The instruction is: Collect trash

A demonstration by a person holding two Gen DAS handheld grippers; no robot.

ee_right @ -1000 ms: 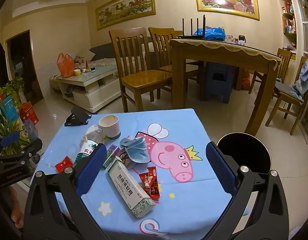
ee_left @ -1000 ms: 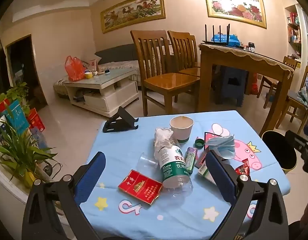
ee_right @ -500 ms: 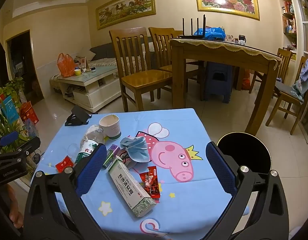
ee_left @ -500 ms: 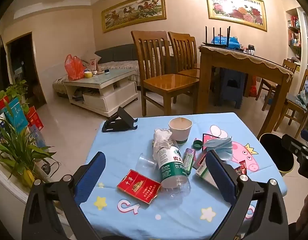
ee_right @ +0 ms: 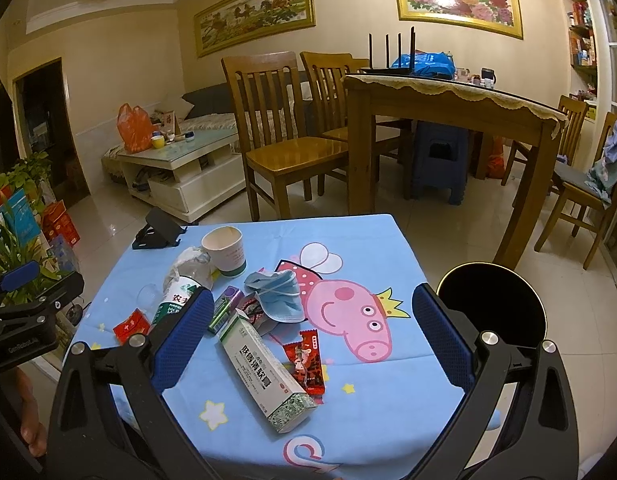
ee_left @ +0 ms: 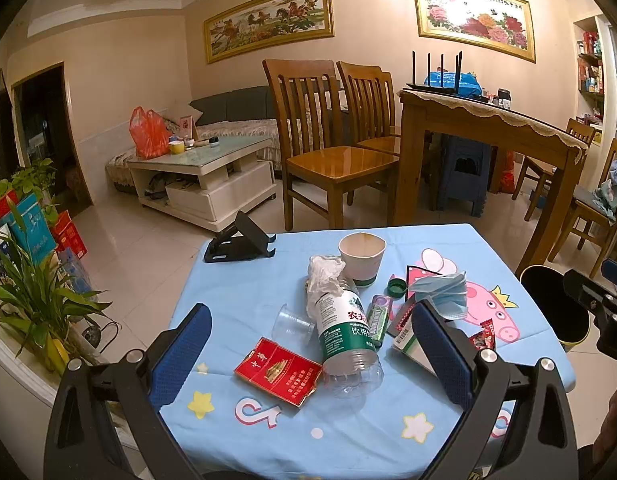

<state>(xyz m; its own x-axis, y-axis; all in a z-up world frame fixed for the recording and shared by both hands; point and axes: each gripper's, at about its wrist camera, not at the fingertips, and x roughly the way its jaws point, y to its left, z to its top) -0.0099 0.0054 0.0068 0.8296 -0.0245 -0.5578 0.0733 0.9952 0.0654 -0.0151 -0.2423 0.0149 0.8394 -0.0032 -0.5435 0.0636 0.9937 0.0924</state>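
Note:
Trash lies on a small table with a blue cartoon cloth (ee_left: 244, 292). A clear plastic bottle (ee_left: 344, 332) with a green label lies on its side, a crumpled tissue (ee_left: 324, 280) at its neck. Beside it are a red cigarette pack (ee_left: 278, 372), a paper cup (ee_left: 361, 256), a blue face mask (ee_right: 278, 292), a long white box (ee_right: 264, 368) and a red snack wrapper (ee_right: 306, 360). A black bin (ee_right: 492, 304) stands on the floor at the table's right. My left gripper (ee_left: 308, 356) hovers open above the bottle and pack. My right gripper (ee_right: 308, 344) is open over the box and wrapper.
A black phone stand (ee_left: 240, 240) sits at the table's far left corner. Wooden chairs (ee_left: 328, 148) and a dining table (ee_left: 488, 128) stand behind, a white coffee table (ee_left: 204, 168) farther left. A potted plant (ee_left: 36, 292) and boxes line the left edge.
The left wrist view has dropped slightly, so the table sits a little lower in it. The right wrist view is nearly unchanged. Both grippers stay open and hold nothing.

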